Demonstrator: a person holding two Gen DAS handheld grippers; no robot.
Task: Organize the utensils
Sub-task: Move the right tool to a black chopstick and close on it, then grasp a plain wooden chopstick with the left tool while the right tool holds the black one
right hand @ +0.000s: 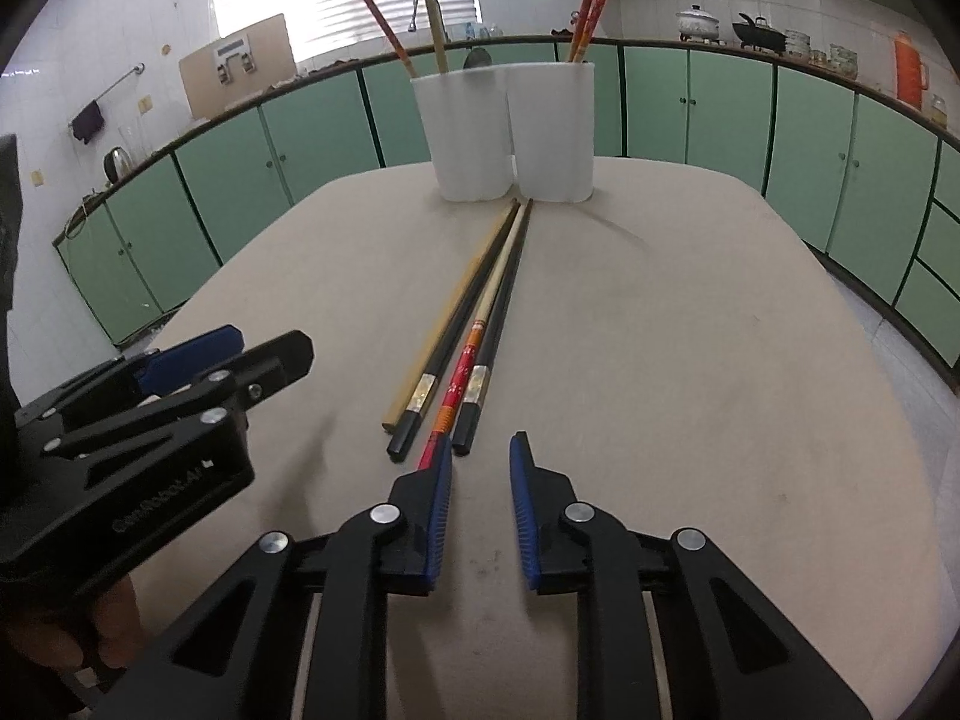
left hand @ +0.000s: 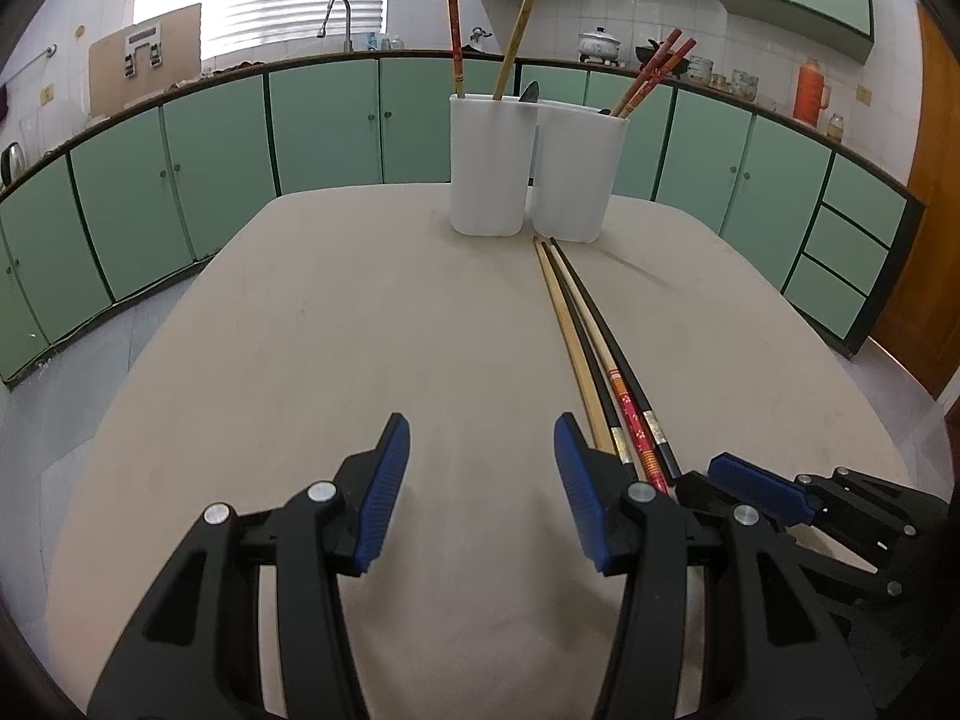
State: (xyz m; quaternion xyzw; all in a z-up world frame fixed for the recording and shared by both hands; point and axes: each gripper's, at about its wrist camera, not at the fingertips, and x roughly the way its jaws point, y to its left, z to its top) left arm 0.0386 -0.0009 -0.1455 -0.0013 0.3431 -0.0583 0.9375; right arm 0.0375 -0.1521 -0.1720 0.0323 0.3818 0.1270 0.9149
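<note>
Chopsticks [right hand: 474,324] on table [right hand: 690,360], long axes running near to far.
Tips point at white holder [right hand: 510,132]; butt ends near right tool [right hand: 480,450], jaws apart, gripping nothing; left tool [left hand: 483,426] open, empty.

claw [right hand: 480,450]: black frame | blue ribbed pads [right hand: 443,510] | silver screws [right hand: 384,514]

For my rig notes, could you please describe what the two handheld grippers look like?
Both match: the left gripper and right gripper have matte black angular linkage arms with triangular cut-outs, round silver pivot pins, and flat blue ribbed finger pads. Pale lettering, too blurred to read, runs along the left gripper's black body in the right wrist view.
</note>
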